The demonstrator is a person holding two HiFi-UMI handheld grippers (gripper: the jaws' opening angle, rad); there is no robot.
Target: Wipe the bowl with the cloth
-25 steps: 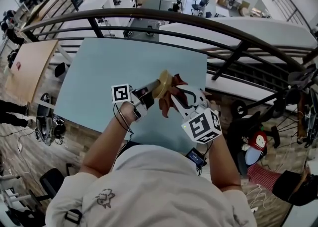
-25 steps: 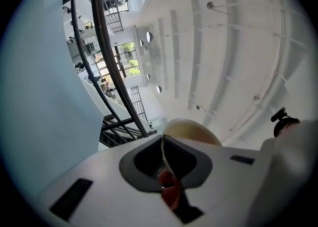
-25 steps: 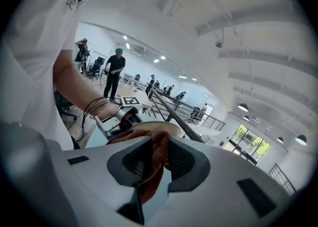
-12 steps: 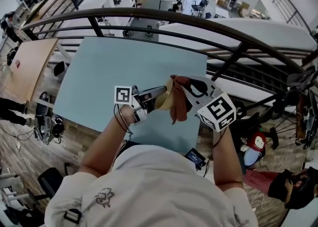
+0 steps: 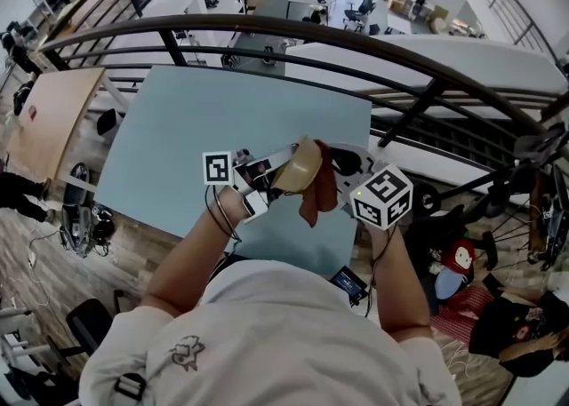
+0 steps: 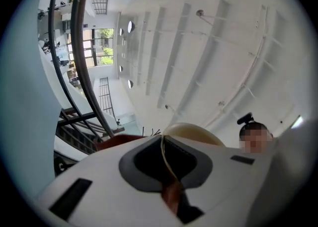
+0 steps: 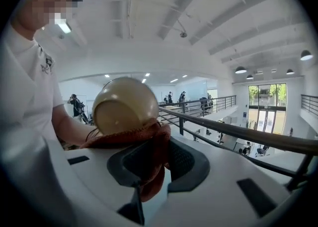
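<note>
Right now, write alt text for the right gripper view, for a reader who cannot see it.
The right gripper holds a rust-brown cloth between its jaws, bunched against the outside of a beige bowl raised just ahead of it. A person in a white shirt fills the left; a dark railing and a bright hall lie to the right.

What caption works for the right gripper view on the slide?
Right gripper, jaws shut on a rust-red cloth, presses it against the outside of a round beige bowl.

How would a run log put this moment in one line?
step: wiping | left gripper: shut on bowl rim | right gripper: shut on cloth | cloth: against bowl's outside
</note>
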